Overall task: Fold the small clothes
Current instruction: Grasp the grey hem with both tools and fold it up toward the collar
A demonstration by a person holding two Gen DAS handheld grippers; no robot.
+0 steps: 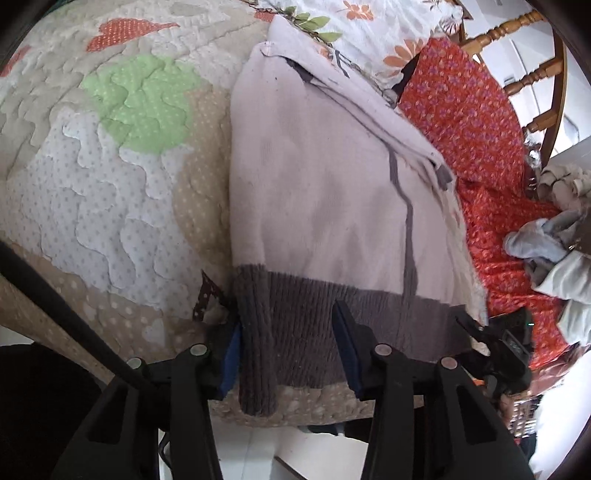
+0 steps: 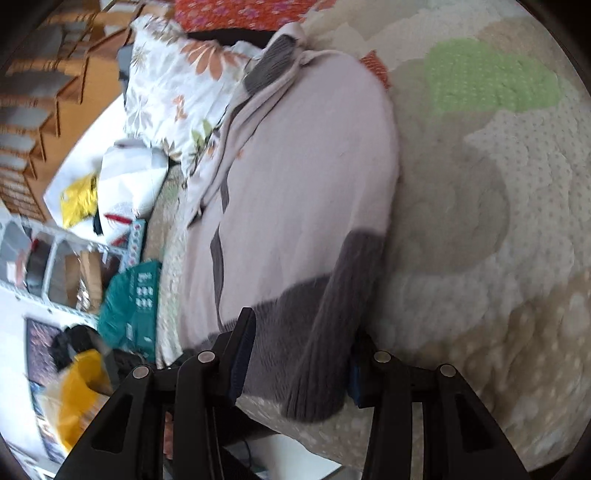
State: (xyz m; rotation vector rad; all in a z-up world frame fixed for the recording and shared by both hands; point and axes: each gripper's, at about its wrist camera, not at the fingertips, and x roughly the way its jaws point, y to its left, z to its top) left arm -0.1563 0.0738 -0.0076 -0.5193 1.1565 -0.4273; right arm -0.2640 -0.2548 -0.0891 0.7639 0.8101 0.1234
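Note:
A small pale lilac sweater (image 1: 325, 177) with a grey ribbed hem (image 1: 369, 314) lies flat on a quilted bedspread (image 1: 110, 192), hem toward the bed's edge. One sleeve is folded along its side, and the grey cuff (image 1: 256, 332) reaches the edge. My left gripper (image 1: 290, 332) stands over the hem's cuff end, fingers apart, with cuff and hem showing in the gap. The cloth there lies flat, unpinched. In the blurred right wrist view my right gripper (image 2: 299, 354) frames the same grey cuff (image 2: 325, 332) and sweater (image 2: 295, 166), fingers apart, cloth undisturbed.
A floral pillow (image 1: 369, 33) and a red patterned blanket (image 1: 472, 122) lie beyond the sweater. Pale clothes (image 1: 554, 236) are heaped at the right. A black device with a green light (image 1: 506, 343) sits at the hem's far end. Cluttered floor (image 2: 92, 295) lies past the bed's edge.

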